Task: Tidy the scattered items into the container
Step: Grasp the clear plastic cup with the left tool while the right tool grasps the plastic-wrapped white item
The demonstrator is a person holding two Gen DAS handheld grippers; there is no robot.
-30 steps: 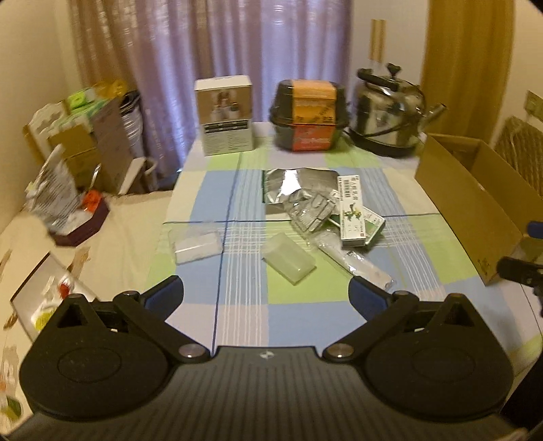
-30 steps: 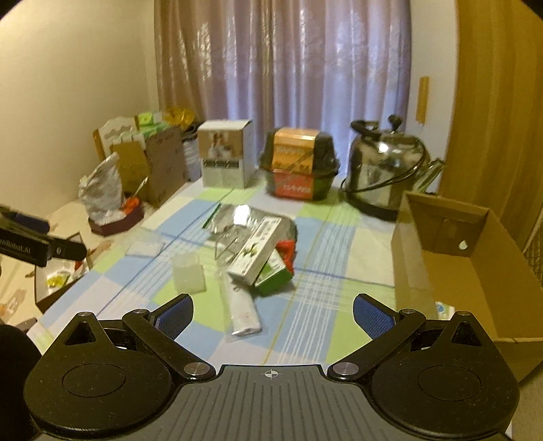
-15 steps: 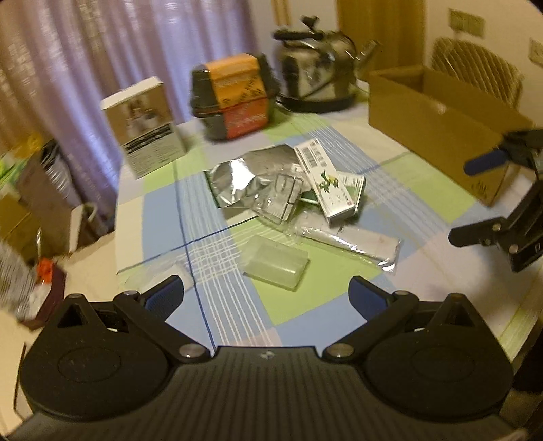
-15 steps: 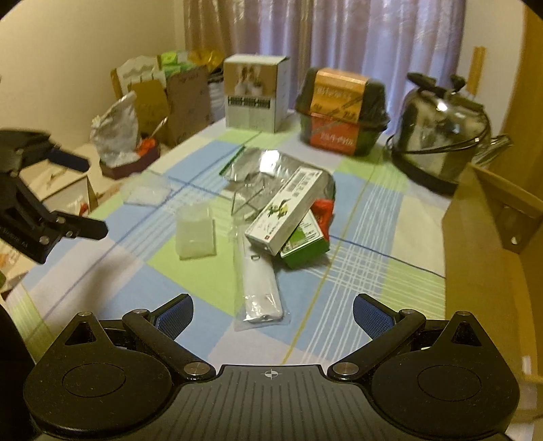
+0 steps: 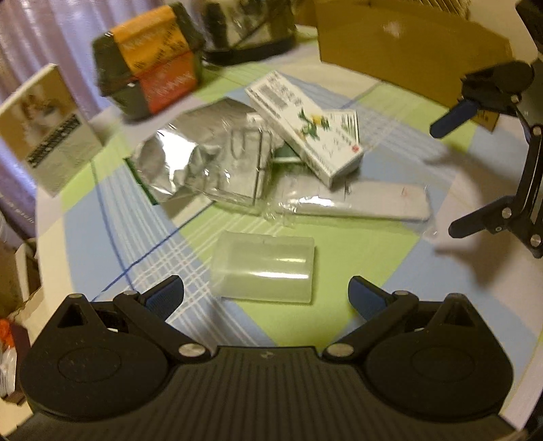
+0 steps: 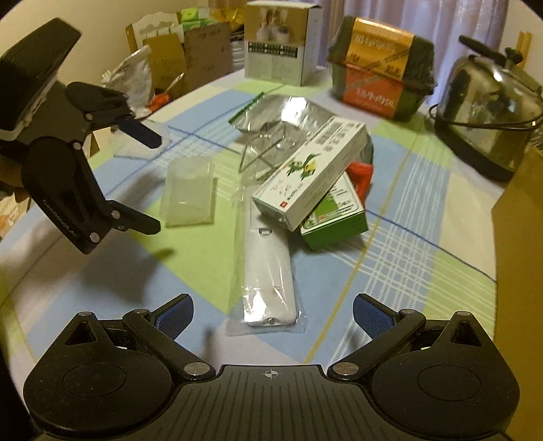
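Two grippers, jaws spread, holding nothing.
Left gripper [image 5: 266, 293] faces a translucent plastic case [image 5: 263, 266]; right gripper [image 6: 273, 313] faces a bagged white remote [image 6: 268, 278].

Left wrist view: the far objects are motion-blurred; the printing on the orange-banded package [image 5: 154, 64] and on the white carton [image 5: 47, 132] cannot be read. The kettle [image 5: 251, 30] and cardboard box [image 5: 410, 44] are cut by the top edge. The green box [image 5: 283, 156] is nearly hidden beneath the long white box [image 5: 305, 123].

Right wrist view: the cardboard box [image 6: 522, 237] is cut by the right edge, its interior unseen. A red item [image 6: 361, 174] shows only partly behind the stacked boxes.
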